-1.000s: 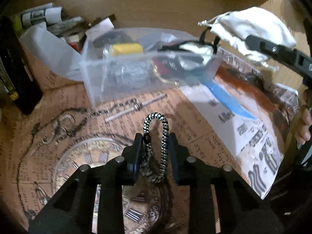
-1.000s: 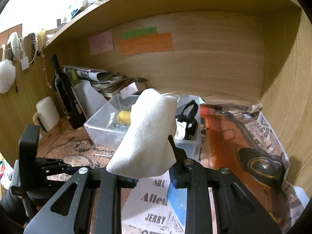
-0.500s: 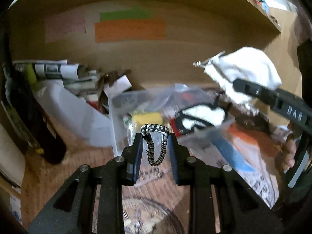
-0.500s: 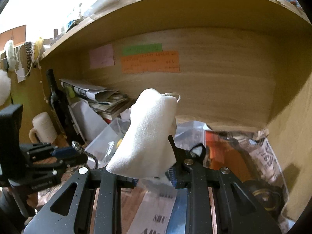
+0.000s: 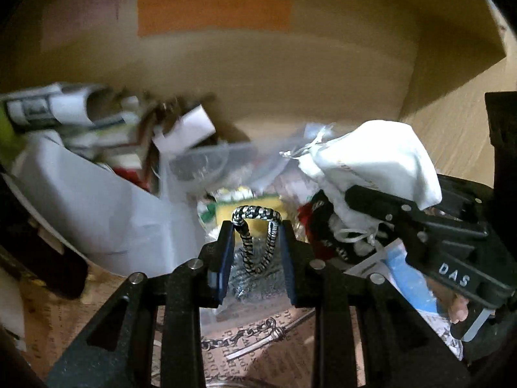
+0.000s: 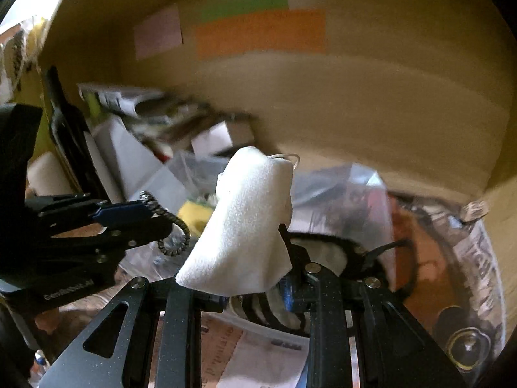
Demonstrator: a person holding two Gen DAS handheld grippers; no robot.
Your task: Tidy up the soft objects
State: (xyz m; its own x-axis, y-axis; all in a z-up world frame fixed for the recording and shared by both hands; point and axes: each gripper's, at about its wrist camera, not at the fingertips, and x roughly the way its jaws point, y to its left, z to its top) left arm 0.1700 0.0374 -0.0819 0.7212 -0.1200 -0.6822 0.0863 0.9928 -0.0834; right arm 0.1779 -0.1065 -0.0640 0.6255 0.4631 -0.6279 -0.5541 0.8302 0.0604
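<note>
Both grippers are nearing the clear bin [image 5: 206,161]: left gripper [image 5: 257,226] pinching the braided loop [image 5: 258,242], right gripper [image 6: 255,291] clamping the white pouch [image 6: 245,226], ready for dropping.

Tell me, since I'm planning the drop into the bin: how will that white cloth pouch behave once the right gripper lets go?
The white cloth pouch droops and folds over the right gripper, so it is probably floppy and light. On release it would likely crumple rather than roll. Its thin drawstring hangs loose and might snag on the clear plastic bin.
</note>
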